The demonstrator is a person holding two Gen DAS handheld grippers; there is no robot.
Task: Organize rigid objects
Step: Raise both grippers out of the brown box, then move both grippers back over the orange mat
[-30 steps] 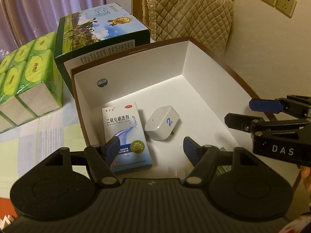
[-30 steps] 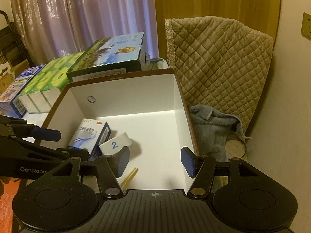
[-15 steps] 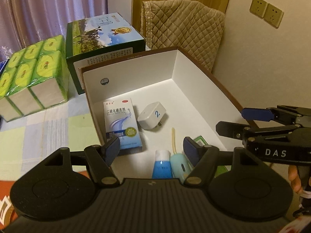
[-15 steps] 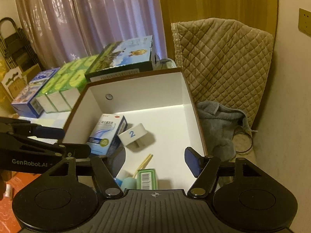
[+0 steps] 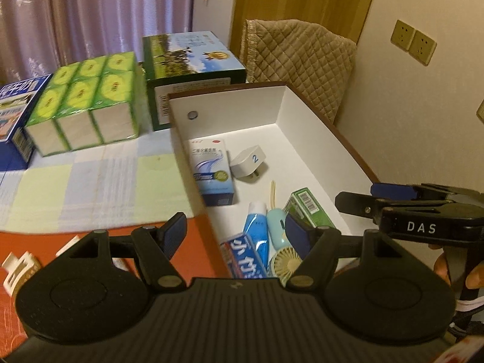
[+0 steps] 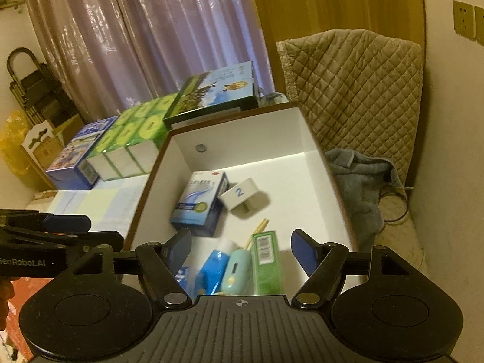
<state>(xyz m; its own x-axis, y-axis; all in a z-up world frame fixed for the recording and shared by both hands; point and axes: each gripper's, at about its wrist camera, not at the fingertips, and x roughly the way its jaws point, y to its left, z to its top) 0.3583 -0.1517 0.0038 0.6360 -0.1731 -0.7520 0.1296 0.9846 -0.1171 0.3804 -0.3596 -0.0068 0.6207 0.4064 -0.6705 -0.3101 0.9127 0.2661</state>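
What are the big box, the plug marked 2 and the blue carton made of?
Big box: looks like rigid paperboard, matte white inside with a brown outer skin showing at the thin, crisp rim; the round disc in its wall may be a magnet.
Plug: likely moulded plastic, smooth off-white with rounded corners.
Blue carton: thin printed cardboard with folded edges, slight sheen.
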